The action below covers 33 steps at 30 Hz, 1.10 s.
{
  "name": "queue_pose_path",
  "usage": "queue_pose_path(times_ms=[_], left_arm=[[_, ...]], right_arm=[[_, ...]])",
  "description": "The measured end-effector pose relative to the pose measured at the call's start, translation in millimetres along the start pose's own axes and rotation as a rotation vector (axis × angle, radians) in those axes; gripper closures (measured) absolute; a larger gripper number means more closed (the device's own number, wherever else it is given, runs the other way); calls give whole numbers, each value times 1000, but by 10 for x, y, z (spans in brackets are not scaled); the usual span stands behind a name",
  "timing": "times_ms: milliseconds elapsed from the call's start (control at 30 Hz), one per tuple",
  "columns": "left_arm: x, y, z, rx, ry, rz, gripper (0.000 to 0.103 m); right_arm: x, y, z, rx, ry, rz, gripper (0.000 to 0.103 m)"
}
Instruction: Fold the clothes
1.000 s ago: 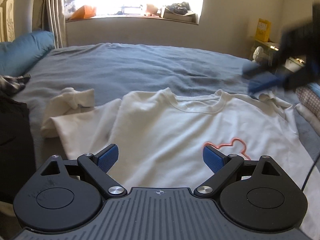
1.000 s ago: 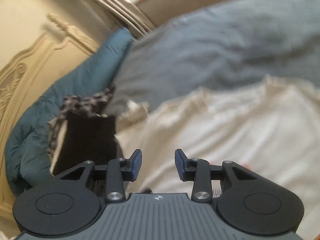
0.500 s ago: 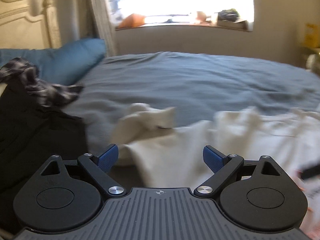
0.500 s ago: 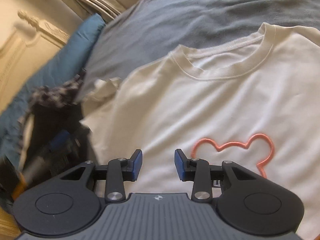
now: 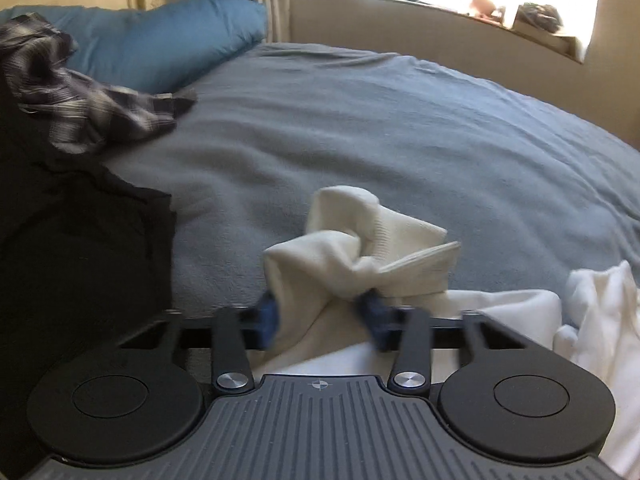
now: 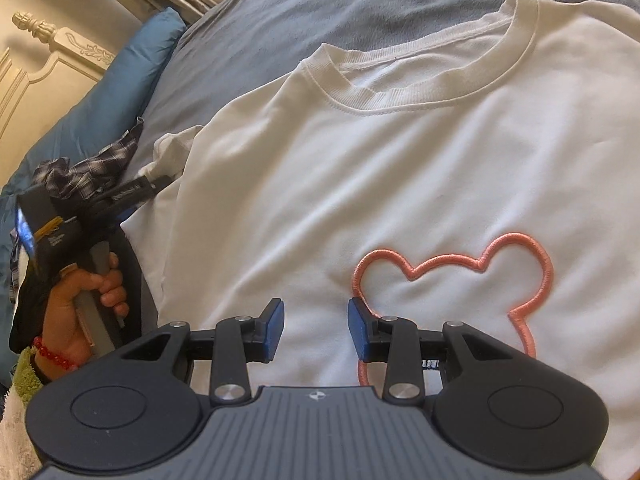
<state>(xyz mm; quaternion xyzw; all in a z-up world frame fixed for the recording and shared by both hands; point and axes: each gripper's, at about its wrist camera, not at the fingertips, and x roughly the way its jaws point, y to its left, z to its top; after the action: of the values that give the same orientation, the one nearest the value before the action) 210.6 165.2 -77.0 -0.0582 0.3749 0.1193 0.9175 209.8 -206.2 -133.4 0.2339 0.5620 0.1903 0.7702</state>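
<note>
1. The white sweatshirt lies flat on the grey bed, filling the middle of the right wrist view.
2. The left claw is closing around the bunched sleeve at lower centre; whether it grips yet, I cannot tell.
3. The right claw hangs open, empty, over the chest beside the pink outline.

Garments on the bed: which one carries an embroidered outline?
The white sweatshirt, spread flat under the right gripper, shows a pink bear-head outline. The plaid shirt and black garment show none.
</note>
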Motion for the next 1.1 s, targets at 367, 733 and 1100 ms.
queue_pose_path(times_ms=[367,733,1100], left_arm=[[-1580,449,331,-47,-413,14,97],[-2284,1103,188,-115,-396,212,81],[-2702,1779,327,-352,-499,300,48]], right_arm=[[-1,-28,-10,0,-3,22,66],[17,-73,-18,11,-7,53,66],[48,-42,-10,12,-7,42,65]])
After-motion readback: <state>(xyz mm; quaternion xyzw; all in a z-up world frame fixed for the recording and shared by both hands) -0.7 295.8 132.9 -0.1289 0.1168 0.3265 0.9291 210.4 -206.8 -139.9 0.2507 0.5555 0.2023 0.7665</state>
